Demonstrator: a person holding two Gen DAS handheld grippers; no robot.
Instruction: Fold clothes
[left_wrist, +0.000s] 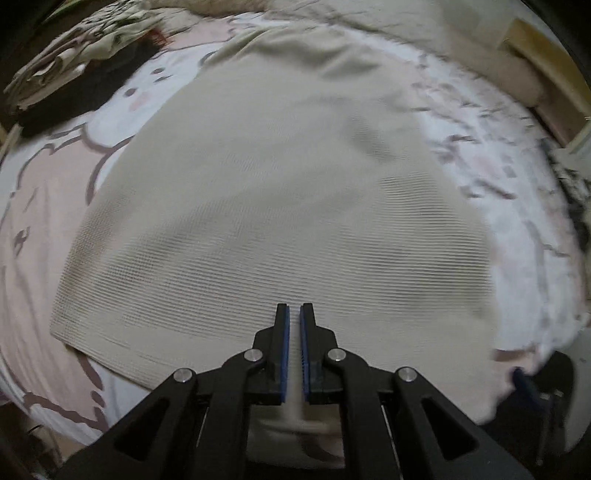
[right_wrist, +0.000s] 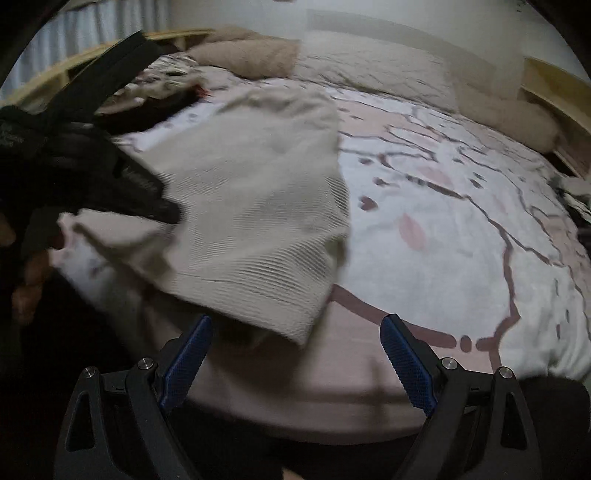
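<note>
Fabric fills both views: a beige waffle-knit garment (left_wrist: 266, 206) lies spread on the bed's pink-and-white cartoon-print sheet (left_wrist: 48, 206), near its front edge. Our left gripper (left_wrist: 294, 314) has its jaws clenched on the garment's near hem, with cloth running between the blue pads; we judge it is pinned there to carry a fold. Our right gripper (right_wrist: 295, 332) hangs released, jaws wide over the garment's near corner, gripping nothing, ready to take it.
</note>
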